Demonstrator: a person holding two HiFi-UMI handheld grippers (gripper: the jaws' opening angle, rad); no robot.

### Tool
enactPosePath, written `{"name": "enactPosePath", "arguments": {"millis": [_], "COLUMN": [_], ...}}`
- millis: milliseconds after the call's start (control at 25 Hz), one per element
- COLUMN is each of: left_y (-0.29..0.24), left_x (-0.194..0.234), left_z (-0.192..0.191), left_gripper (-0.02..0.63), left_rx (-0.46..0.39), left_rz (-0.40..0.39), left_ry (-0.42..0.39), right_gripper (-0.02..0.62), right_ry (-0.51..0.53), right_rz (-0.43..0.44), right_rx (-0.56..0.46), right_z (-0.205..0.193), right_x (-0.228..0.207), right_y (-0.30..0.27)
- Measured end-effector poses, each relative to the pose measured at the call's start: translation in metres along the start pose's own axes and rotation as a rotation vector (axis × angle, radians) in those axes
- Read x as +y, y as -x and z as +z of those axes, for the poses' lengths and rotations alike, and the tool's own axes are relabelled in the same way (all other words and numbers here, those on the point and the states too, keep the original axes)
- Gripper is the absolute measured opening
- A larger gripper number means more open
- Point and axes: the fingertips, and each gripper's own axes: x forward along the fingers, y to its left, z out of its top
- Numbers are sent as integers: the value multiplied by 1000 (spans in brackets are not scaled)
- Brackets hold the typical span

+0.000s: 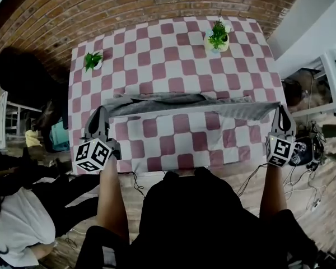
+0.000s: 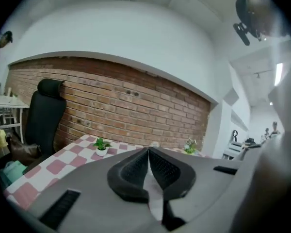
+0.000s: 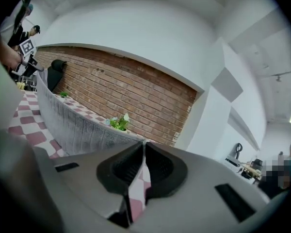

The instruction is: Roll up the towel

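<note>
We see left gripper and right gripper, jaws of each pressed together on opposite corners of grey towel. Towel stretched between them over near half of checked table.

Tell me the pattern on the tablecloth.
The tablecloth has a pink-and-white check, clearest in the head view.

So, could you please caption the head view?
Left tool and right tool stretch a grey towel over the checked table.
</note>
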Motion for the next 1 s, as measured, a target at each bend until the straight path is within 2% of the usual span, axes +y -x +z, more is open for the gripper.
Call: {"name": "enactPosePath", "arguments": {"millis": [80, 200, 320, 400, 600, 720, 880, 1000], "left_y": [9, 19, 16, 2, -71, -112, -115, -86], "left_x": [5, 6, 10, 17, 40, 38, 23, 23], "left_z": [23, 60, 85, 91, 93, 119, 179, 190], "left_gripper": [3, 3, 3, 3, 3, 3, 3, 5], "left_rx": [-67, -156, -206, -209, -140, -133, -266, -331], "left_rz": [27, 71, 87, 86, 94, 117, 115, 113], "left_ry": [13, -21, -44, -38, 2, -12, -41, -28], "right_gripper": [20, 20, 20, 20, 20, 18, 19, 20], "right_ry": [-3, -8, -6, 2, 16, 31, 11, -11], "right_rz": [-11, -18, -12, 8, 70, 60, 22, 14], "right_rx": [-46, -147, -217, -236, -210, -207, -287, -354], "right_z": [19, 56, 85, 96, 108, 128, 173, 186], "right_x": [-5, -11, -17, -17, -11, -16, -31, -34], "right_y": [1, 0, -11, -32, -109, -148, -157, -136]}}
